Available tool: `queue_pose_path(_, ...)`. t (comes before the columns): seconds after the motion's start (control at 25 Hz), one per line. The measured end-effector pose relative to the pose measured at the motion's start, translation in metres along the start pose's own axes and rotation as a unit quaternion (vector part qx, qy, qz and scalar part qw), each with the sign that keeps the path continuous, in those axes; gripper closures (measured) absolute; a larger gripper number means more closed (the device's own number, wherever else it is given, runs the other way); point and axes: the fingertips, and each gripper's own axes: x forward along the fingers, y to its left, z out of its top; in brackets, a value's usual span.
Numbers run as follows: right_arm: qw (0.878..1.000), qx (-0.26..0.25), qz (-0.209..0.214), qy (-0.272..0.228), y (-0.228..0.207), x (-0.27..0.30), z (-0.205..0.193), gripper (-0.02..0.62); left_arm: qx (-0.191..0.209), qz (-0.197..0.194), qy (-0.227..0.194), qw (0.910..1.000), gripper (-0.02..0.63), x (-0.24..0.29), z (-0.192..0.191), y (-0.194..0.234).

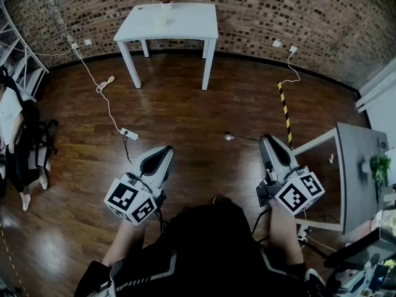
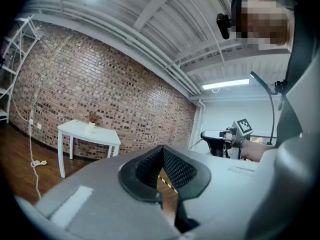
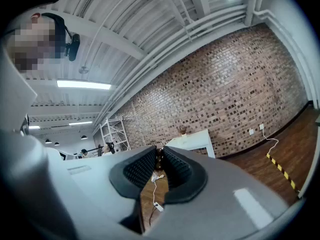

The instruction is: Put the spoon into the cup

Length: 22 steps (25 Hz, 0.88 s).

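I hold both grippers level above a dark wooden floor. My right gripper (image 1: 267, 141) (image 3: 159, 160) is shut on a thin dark piece that shows between its pads. In the head view a small shiny spoon (image 1: 229, 136) sticks out to the left of its tip. My left gripper (image 1: 163, 155) (image 2: 161, 156) is shut with nothing in it; its pads meet at the tips. Far ahead stands a white table (image 1: 185, 26) (image 2: 100, 135) (image 3: 197, 139) against the brick wall. On it are a small white cup-like thing (image 1: 166, 7) and a little plant, too small to make out.
A white cable and power strip (image 1: 130, 133) lie on the floor ahead to the left. Yellow-black tape (image 1: 285, 113) runs along the floor at the right. A grey desk (image 1: 359, 166) stands close on the right. A person (image 1: 12, 135) sits at the far left by a white shelf.
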Motion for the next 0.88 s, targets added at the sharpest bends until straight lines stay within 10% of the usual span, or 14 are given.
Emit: queue_pose_path(0.88,0.998,0.006,0.058,-0.005,-0.145,0.096,0.061,0.546,-0.005,0.048,-0.004,0.9988,0.612,0.176,0.030,0.030)
